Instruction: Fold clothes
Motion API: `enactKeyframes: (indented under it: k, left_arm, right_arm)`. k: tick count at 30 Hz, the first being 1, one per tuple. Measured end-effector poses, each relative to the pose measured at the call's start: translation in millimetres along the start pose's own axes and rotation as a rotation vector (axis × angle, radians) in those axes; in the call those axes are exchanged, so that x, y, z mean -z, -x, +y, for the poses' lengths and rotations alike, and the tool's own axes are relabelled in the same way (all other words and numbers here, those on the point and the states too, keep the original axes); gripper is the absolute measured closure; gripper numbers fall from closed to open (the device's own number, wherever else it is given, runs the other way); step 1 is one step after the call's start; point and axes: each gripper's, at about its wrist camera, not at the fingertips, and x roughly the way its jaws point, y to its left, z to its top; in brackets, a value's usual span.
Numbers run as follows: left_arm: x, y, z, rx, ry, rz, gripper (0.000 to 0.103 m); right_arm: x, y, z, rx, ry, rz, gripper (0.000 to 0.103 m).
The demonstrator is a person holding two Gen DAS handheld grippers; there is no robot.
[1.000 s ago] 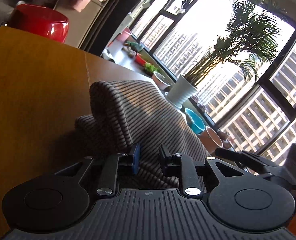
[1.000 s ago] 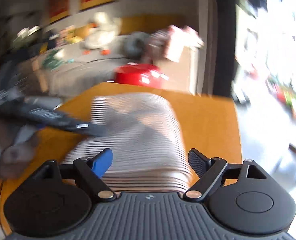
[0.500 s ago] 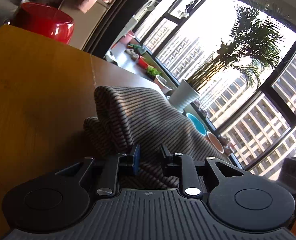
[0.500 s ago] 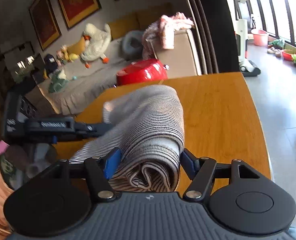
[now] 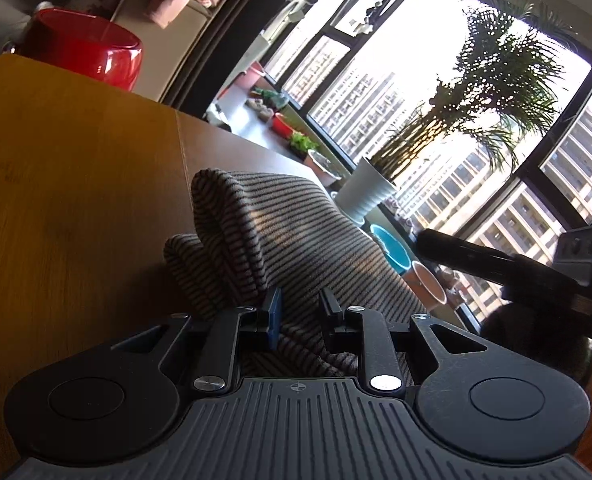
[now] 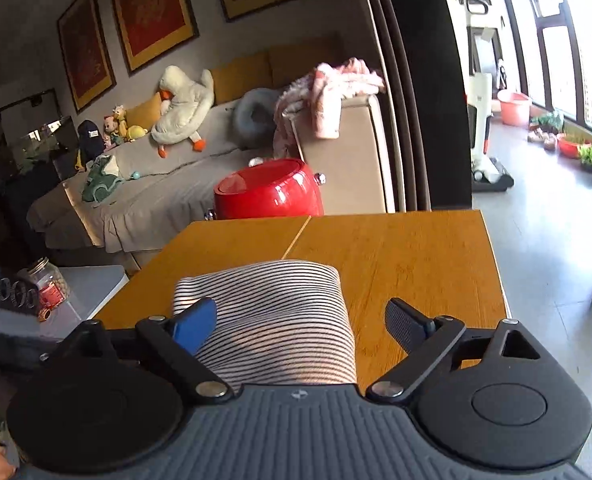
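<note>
In the left wrist view, the left gripper [image 5: 298, 314] sits at 6 o'clock with its two fingers drawn close and a bunch of the striped garment [image 5: 291, 240] pinched between them. The garment rises from the fingers toward 12 o'clock as a rounded, doubled-over bundle resting on the wooden table [image 5: 63, 184]. A red bin [image 5: 83, 50] stands beyond the table's far edge at 10 o'clock, and a potted palm [image 5: 456, 120] stands by the windows at 1 o'clock. The right gripper [image 5: 536, 276] shows only as a dark body at 3 o'clock, so its fingers cannot be judged from here.

In the right wrist view, the right gripper [image 6: 300, 320] has its fingers spread wide apart, gripping nothing. The garment [image 6: 271, 320] lies on the table [image 6: 416, 264] as a compact folded block, its near end just under the blue left finger and clear of the black right one. The bin [image 6: 269, 194] is at 12 o'clock past the table, with a sofa [image 6: 155, 184] at 10 o'clock.

The fold looks nearly complete, the step in hand being setting the bundle down. The next move probably calls for the left gripper to release without dragging the layers, then perhaps a light press to flatten the roll.
</note>
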Motion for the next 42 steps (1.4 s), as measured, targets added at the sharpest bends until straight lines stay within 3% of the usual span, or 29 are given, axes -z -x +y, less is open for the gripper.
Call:
enactKeyframes:
  k: [3,5,6,7,11,15,16,20,25,28,32,36,38,42]
  left_arm:
    - [0,1,3,0.007,0.006,0.001,0.079]
    - [-1,2,5,0.013,0.011,0.002,0.079]
    - [0,2,6,0.015,0.014,0.003,0.079]
    - [0,2,6,0.017,0.017,0.005,0.079]
    - [0,1,8,0.018,0.021,0.000,0.078]
    - [-2,-3,3,0.034,0.008,-0.003,0.078]
    - [-2,-3,1,0.026,-0.003,-0.002,0.078]
    - [-2,-2,2,0.020,-0.003,0.001,0.078]
    - [-2,-4,2,0.016,0.001,-0.003,0.078]
    - [-4,-3,1,0.010,0.008,-0.001,0.078]
    - [-10,12,-9,-0.002,-0.012,-0.038,0.074]
    - [-20,27,-22,-0.002,-0.056,-0.113,0.073]
    - [-25,23,-24,0.001,-0.056,-0.112,0.073]
    - [-22,-14,-12,-0.078,-0.058,-0.016,0.077]
  right_arm:
    - [3,-46,-20,-0.010,-0.088,0.107,0.011]
    - [11,-64,-30,-0.073,-0.173,0.156,0.011]
    - [11,-64,-31,-0.104,-0.200,0.158,0.015]
    - [10,-57,-27,-0.135,-0.189,0.138,0.029]
    - [1,-31,-12,-0.205,-0.128,0.057,0.033]
    - [7,-40,-6,0.071,0.020,0.108,0.030]
    - [12,-40,-5,0.106,0.058,0.098,0.020]
    - [16,-19,11,0.163,0.103,0.038,0.019]
    - [32,25,37,0.053,0.169,-0.029,0.010]
    - [61,15,46,0.115,0.237,0.066,0.007]
    - [76,10,39,0.122,0.180,0.050,0.004]
    - [77,12,44,0.143,0.229,0.042,0.003]
    - [78,14,47,0.153,0.251,0.036,0.003]
    - [75,25,59,0.171,0.334,0.002,0.003]
